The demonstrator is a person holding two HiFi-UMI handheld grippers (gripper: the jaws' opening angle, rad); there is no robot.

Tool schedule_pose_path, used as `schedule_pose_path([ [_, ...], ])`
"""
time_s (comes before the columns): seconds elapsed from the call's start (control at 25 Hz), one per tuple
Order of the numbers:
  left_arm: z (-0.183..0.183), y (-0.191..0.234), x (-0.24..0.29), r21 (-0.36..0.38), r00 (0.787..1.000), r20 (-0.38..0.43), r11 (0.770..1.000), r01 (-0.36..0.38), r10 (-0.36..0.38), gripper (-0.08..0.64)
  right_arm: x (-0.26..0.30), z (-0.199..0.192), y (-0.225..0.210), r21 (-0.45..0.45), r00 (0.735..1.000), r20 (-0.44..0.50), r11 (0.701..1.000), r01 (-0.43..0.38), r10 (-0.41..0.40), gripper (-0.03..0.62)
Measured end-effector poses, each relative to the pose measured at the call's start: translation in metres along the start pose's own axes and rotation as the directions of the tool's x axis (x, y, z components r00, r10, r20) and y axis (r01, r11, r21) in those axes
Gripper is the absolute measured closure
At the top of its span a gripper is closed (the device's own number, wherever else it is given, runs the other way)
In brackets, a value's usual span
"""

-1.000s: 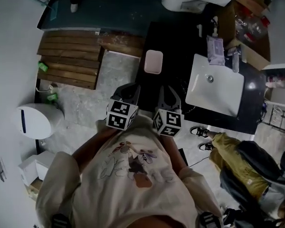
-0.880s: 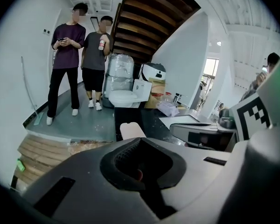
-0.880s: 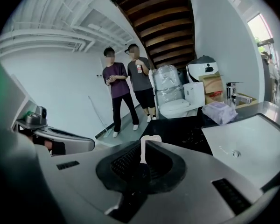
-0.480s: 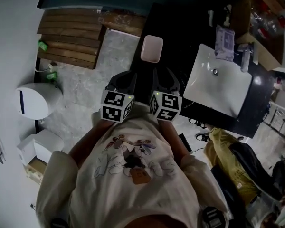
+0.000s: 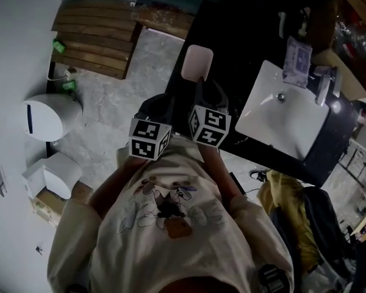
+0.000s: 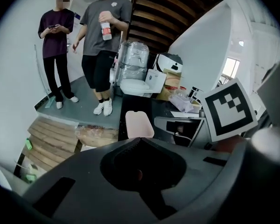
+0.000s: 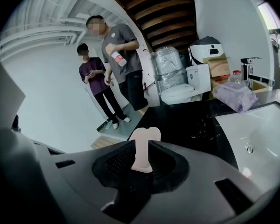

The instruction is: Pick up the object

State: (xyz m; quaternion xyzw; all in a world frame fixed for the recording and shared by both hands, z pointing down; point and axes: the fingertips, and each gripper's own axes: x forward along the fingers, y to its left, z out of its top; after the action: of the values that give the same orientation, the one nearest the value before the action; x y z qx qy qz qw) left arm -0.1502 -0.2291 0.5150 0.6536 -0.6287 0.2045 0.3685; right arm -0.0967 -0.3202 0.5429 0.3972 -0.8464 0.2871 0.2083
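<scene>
The right gripper (image 7: pixel 139 146) is nearing the pink tray (image 7: pixel 147 135), parted jaws narrowing, tray seemingly still ahead. Left gripper (image 6: pixel 139 141) is hanging clenched.

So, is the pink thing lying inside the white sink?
No, the pink thing lies on the black counter, apart from the white sink.

readable text: none | labels, brands: none | numbers: none
</scene>
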Motion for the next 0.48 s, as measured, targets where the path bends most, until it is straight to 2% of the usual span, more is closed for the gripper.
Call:
schedule_pose_path([
  [0.48, 0.001, 0.007, 0.024, -0.049, 1.000, -0.020, 0.999, -0.012, 0.011, 0.546, 0.035, -0.019, -0.020, 0.039, 0.996, -0.083, 0.998, 0.042, -0.038, 0.500],
])
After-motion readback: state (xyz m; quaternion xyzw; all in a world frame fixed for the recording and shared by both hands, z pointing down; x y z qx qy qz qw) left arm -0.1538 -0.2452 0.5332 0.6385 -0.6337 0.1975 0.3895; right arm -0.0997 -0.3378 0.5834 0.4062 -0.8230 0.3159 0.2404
